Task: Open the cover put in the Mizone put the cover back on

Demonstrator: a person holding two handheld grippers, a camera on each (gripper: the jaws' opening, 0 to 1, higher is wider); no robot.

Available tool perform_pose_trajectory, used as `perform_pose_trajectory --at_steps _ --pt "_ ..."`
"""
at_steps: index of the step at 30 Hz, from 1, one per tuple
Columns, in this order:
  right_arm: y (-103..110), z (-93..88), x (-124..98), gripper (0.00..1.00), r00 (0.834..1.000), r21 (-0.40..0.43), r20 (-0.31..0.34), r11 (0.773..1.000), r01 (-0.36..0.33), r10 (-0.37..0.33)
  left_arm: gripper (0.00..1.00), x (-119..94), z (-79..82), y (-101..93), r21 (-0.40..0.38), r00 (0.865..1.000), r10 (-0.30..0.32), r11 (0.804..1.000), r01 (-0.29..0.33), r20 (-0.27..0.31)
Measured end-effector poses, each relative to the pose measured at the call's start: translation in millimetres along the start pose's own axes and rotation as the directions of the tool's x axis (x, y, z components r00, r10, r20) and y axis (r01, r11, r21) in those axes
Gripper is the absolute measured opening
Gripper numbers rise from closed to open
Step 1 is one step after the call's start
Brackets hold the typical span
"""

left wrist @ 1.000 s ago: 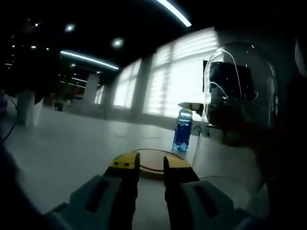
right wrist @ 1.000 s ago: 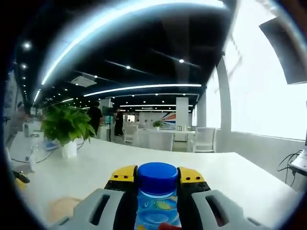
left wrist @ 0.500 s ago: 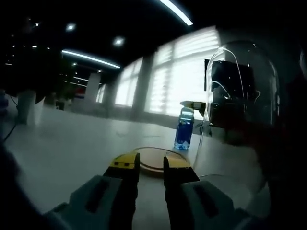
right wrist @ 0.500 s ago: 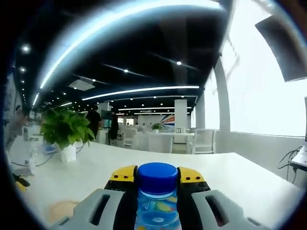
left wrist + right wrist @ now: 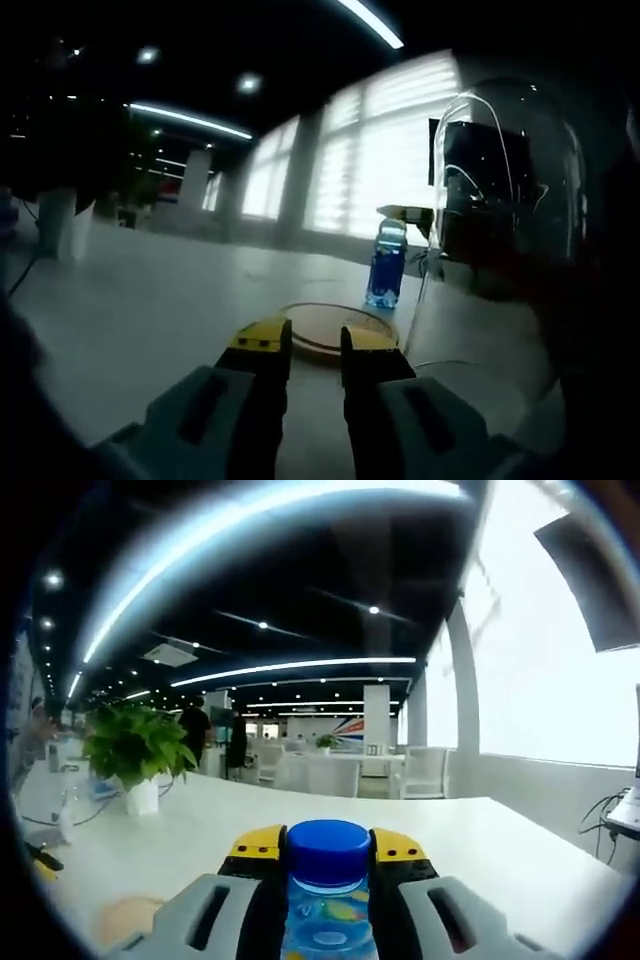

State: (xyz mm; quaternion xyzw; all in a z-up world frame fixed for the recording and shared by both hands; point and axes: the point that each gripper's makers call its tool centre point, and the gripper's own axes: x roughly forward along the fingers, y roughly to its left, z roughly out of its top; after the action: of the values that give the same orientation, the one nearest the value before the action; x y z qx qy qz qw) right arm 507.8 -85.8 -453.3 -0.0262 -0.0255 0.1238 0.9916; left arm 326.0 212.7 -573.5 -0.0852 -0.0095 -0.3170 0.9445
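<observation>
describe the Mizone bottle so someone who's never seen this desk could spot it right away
On the long white table, look past the round wooden base, beside the clear glass dome. The Mizone bottle is the clear one with blue liquid and a blue cap, clamped in the right gripper.

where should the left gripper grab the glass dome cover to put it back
Probably low on the glass dome cover, near its rim: the wall there is closest to straight, while the rounded top would slip. The left gripper could come in from its side, with the jaws pinching that wall.
</observation>
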Motion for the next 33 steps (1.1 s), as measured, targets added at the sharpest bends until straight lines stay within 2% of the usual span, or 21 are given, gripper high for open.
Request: perform_pose_trajectory --at_steps 13,25,33 --pt "-1 0.0 -3 0.22 1.000 0.007 0.008 1.000 0.004 -0.005 0.15 0 -2.1 0.9 0.006 1.000 0.006 1.000 -0.006 -0.011" --pt "9 2.0 -4 0.22 1.000 0.005 0.002 0.999 -0.031 0.031 0.15 0 -2.8 1.6 0.010 1.000 0.009 1.000 -0.009 -0.014" --pt "20 21.8 -8 0.22 0.998 -0.007 0.024 0.998 -0.063 0.063 0.15 0 -3.9 2.4 0.014 1.000 0.010 1.000 -0.010 -0.019"
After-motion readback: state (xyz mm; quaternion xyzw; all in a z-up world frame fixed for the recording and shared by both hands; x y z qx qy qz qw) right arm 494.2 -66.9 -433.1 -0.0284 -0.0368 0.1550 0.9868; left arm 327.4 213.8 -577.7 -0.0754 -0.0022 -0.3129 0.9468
